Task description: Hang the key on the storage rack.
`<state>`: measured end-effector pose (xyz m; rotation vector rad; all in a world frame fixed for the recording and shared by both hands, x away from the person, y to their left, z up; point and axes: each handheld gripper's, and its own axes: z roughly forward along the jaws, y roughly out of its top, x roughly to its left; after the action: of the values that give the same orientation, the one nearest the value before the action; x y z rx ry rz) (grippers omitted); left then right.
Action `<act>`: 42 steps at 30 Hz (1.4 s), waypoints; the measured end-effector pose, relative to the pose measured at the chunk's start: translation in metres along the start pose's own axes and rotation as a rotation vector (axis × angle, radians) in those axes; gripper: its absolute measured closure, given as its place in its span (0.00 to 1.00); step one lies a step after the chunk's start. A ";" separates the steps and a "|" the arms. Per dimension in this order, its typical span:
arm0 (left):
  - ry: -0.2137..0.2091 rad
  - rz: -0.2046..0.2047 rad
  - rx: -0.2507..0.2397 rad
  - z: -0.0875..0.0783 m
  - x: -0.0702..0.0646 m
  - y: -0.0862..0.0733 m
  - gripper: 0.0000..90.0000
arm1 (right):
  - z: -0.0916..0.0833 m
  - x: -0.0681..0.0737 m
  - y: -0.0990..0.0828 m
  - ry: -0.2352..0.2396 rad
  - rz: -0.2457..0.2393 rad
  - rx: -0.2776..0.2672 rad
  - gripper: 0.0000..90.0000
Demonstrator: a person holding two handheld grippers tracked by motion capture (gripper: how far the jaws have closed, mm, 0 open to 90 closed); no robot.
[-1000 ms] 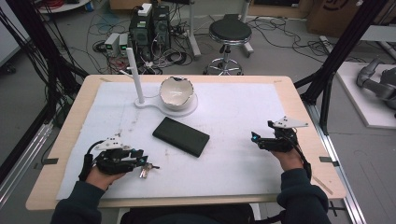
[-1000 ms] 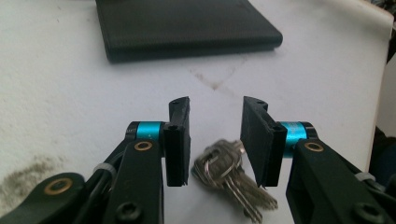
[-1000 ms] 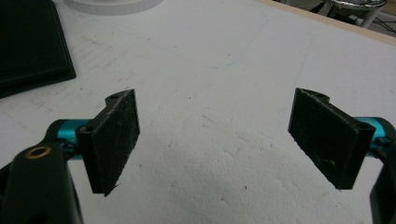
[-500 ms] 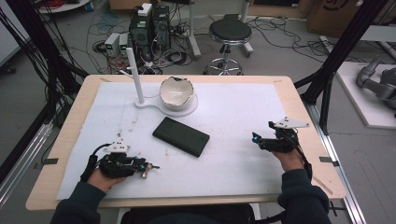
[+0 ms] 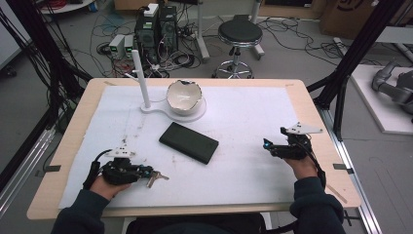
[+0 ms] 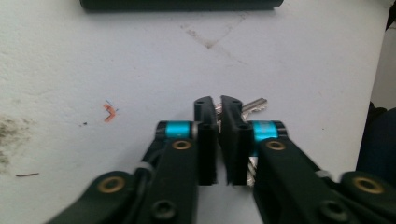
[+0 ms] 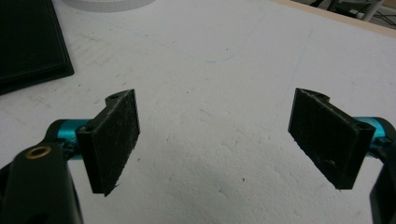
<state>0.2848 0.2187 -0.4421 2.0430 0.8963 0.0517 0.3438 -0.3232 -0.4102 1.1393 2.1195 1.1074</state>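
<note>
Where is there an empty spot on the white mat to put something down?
The widest bare patch lies between the black case and the right gripper. More room stretches right of the bowl toward the table edge. It is crowded by the left gripper, whose fingers have just been closing on the keys.

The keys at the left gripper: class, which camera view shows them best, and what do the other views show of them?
The high view: the keys lie splayed on the white mat at the left gripper. The left gripper view shows slivers of metal beside jaws that have just been closing on them. The right gripper view shows bare mat.
</note>
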 end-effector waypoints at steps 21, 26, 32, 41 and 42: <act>0.040 0.021 -0.235 -0.027 -0.008 0.016 1.00 | 0.000 -0.001 0.000 0.003 0.003 0.002 0.18; 0.091 -0.011 -0.185 -0.024 0.001 0.009 0.99 | 0.000 0.000 -0.001 0.004 0.004 0.006 0.18; 0.095 -0.033 -0.049 -0.016 0.002 0.002 0.81 | 0.001 -0.001 -0.001 0.006 0.006 0.010 0.18; 0.188 0.029 0.036 -0.003 -0.008 0.003 0.68 | 0.000 -0.001 -0.001 0.006 0.007 0.011 0.18; 0.197 0.034 0.034 -0.004 -0.007 0.003 0.73 | 0.001 -0.001 -0.001 0.007 0.006 0.011 0.18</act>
<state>0.2802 0.2157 -0.4353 2.1109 0.9886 0.2623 0.3442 -0.3241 -0.4116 1.1497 2.1314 1.1049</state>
